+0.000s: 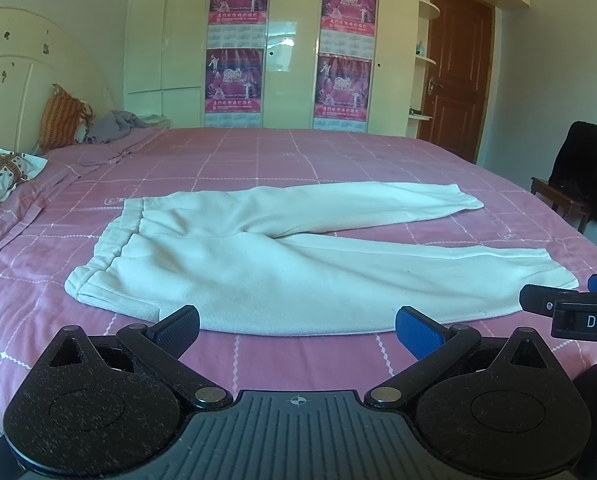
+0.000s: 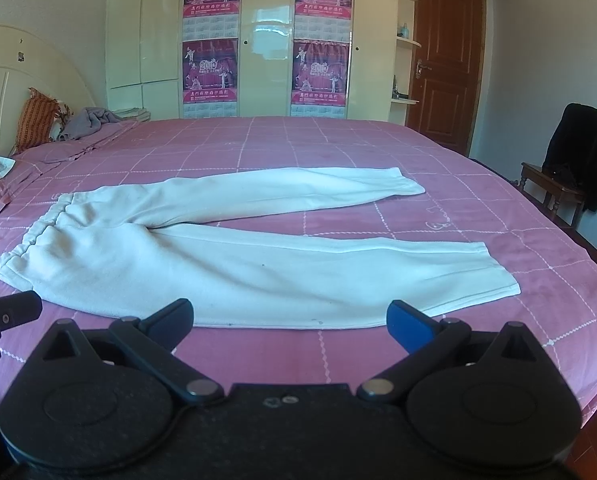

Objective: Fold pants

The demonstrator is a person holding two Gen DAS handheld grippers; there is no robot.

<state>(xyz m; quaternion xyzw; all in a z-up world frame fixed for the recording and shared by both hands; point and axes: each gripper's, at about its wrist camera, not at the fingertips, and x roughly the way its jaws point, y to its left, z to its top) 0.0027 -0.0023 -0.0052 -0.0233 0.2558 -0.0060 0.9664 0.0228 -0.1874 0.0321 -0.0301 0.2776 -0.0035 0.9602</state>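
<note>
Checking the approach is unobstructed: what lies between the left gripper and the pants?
Only bare pink bedspread separates the open left gripper from the white pants, as the left wrist view shows.

pants (image 1: pixel 258 264) flat on bed (image 1: pixel 338 152) | waistband left, legs right | wardrobe (image 1: pixel 290 40) behind

We see a pink checked bedspread (image 1: pixel 338 152), an orange pillow (image 1: pixel 58 120) at ten o'clock, four posters (image 1: pixel 236 84) on the wardrobe (image 1: pixel 286 40) at twelve, and a black jacket (image 1: pixel 584 168) draped over a chair (image 1: pixel 554 196) at three.
</note>
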